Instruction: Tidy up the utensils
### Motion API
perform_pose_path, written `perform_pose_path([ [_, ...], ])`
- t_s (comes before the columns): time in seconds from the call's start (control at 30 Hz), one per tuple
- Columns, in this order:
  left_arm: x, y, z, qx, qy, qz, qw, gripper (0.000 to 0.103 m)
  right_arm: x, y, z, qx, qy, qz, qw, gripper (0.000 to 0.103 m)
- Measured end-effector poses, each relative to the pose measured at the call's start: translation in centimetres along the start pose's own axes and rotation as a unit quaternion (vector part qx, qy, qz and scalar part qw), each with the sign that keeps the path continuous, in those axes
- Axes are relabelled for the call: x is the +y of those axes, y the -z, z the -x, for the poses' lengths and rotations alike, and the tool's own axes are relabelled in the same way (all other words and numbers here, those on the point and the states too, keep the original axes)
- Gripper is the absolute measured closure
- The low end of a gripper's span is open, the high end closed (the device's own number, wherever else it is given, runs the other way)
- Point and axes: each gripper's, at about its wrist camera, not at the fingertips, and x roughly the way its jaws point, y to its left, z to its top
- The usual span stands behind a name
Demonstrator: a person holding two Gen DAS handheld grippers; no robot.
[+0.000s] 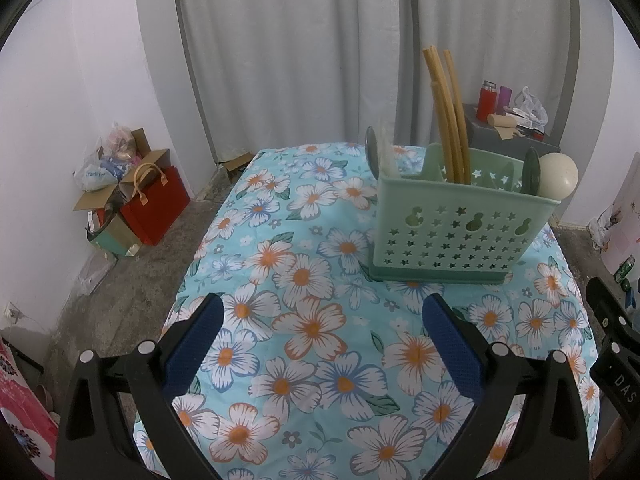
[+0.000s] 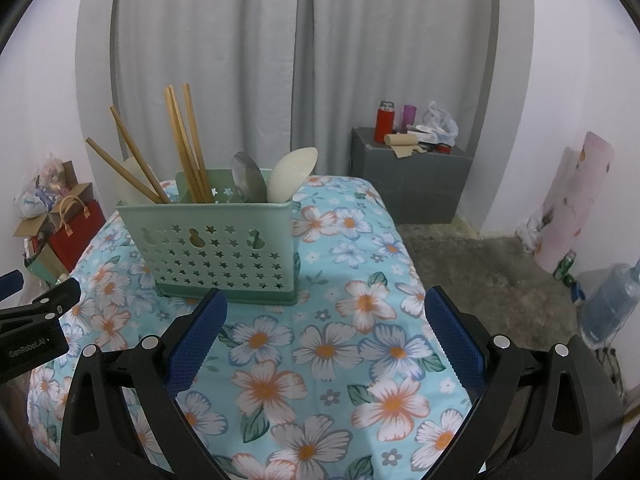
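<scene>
A pale green utensil caddy [image 1: 448, 236] [image 2: 224, 256] with star cut-outs stands on the flowered tablecloth [image 1: 312, 320] [image 2: 328, 352]. Upright in it are several wooden chopsticks [image 1: 452, 128] [image 2: 188, 148], a dark spoon [image 1: 372, 148] [image 2: 250, 178] and cream spoons [image 1: 558, 176] [image 2: 292, 174]. My left gripper [image 1: 324, 308] is open over the cloth, short of the caddy and to its left, with nothing between its blue pads [image 1: 192, 352]. My right gripper [image 2: 326, 304] is open too, just in front of the caddy's right corner, empty. The left gripper's body shows at the left edge of the right wrist view.
Grey curtains hang behind the table. A red bag [image 1: 156, 208] and boxes sit on the floor at left. A grey cabinet [image 2: 408, 180] with a red flask [image 2: 384, 120] stands at back right. A water jug [image 2: 608, 304] lies on the floor at right.
</scene>
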Motion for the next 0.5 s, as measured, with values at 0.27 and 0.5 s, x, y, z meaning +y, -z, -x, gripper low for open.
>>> perform_pose_path([
  [0.27,0.01,-0.04,0.01,0.0,0.0,0.0,1.0,0.006,0.07,-0.02,0.02,-0.001,-0.001,0.001,1.0,0.008],
  [0.5,0.02,-0.05,0.03,0.001,0.0,0.0,1.0,0.006,0.14,-0.09,0.01,-0.002,-0.002,0.001,1.0,0.008],
])
